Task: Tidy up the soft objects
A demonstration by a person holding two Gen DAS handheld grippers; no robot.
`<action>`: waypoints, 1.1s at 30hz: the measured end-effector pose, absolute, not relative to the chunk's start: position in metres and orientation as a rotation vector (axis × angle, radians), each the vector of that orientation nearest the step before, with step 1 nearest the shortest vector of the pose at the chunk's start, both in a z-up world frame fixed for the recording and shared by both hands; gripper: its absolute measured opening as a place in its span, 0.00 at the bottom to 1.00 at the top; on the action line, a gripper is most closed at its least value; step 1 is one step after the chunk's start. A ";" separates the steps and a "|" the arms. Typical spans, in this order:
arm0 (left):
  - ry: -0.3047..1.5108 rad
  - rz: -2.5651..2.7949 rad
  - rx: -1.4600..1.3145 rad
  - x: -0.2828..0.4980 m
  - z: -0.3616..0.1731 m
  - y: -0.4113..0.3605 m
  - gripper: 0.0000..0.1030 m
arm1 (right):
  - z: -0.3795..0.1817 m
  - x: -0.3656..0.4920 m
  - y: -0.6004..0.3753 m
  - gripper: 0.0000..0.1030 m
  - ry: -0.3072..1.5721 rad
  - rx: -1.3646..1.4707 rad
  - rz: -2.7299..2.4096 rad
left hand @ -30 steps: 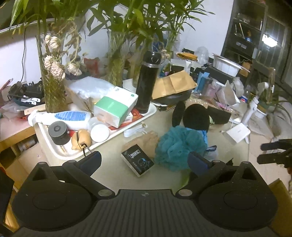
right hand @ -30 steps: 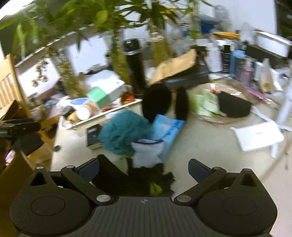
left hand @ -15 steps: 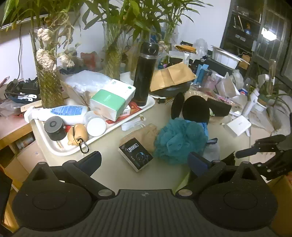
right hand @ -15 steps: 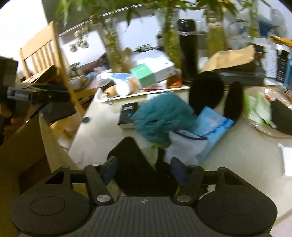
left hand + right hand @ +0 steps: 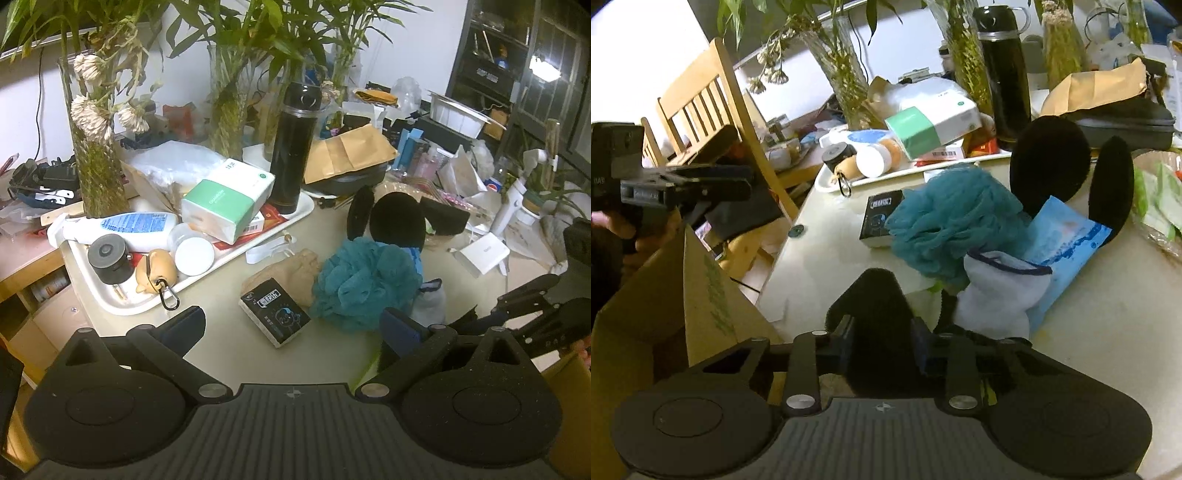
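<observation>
My right gripper (image 5: pixel 882 350) is shut on a black soft cloth (image 5: pixel 871 306) at the table's near edge, beside an open cardboard box (image 5: pixel 665 295). Just beyond lie a white sock (image 5: pixel 997 295), a teal bath pouf (image 5: pixel 953 221), a blue packet (image 5: pixel 1067 229) and black fluffy earmuffs (image 5: pixel 1049 162). My left gripper (image 5: pixel 291 325) is open and empty, held above the table short of the pouf (image 5: pixel 365 280) and a black card box (image 5: pixel 275 312). The right gripper shows in the left wrist view (image 5: pixel 524 302).
A white tray (image 5: pixel 122 306) holds a lotion bottle (image 5: pixel 122 227), a tissue box (image 5: pixel 229 199), a black flask (image 5: pixel 293 147) and small jars. Glass vases (image 5: pixel 96 166) with plants stand behind. A tan pouch (image 5: pixel 291 267) lies mid-table. A wooden chair (image 5: pixel 709 99) stands at the left.
My right gripper has closed on the black cloth and swung left toward the cardboard box. My left gripper has pulled back and risen slightly, still open.
</observation>
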State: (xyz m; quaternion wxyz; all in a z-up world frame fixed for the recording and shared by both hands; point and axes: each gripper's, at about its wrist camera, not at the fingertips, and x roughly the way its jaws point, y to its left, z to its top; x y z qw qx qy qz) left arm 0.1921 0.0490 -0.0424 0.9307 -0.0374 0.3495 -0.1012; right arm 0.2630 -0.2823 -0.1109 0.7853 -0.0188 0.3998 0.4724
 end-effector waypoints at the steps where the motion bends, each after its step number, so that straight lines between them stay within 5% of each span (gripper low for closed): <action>1: 0.715 -0.207 -0.081 0.192 -0.042 0.050 1.00 | -0.111 0.262 -0.282 0.35 0.866 -0.050 1.022; 6: 0.713 -0.196 -0.098 0.193 -0.043 0.052 1.00 | -0.112 0.261 -0.281 0.35 0.905 -0.042 1.054; 12: 0.713 -0.191 -0.115 0.193 -0.043 0.054 1.00 | -0.119 0.265 -0.281 0.48 0.953 -0.051 1.021; 19: 0.712 -0.185 -0.119 0.193 -0.043 0.054 1.00 | -0.112 0.259 -0.283 0.21 0.902 -0.057 1.023; 33: 0.672 -0.177 -0.125 0.192 -0.036 0.057 1.00 | -0.067 0.242 -0.318 0.17 0.656 0.130 0.916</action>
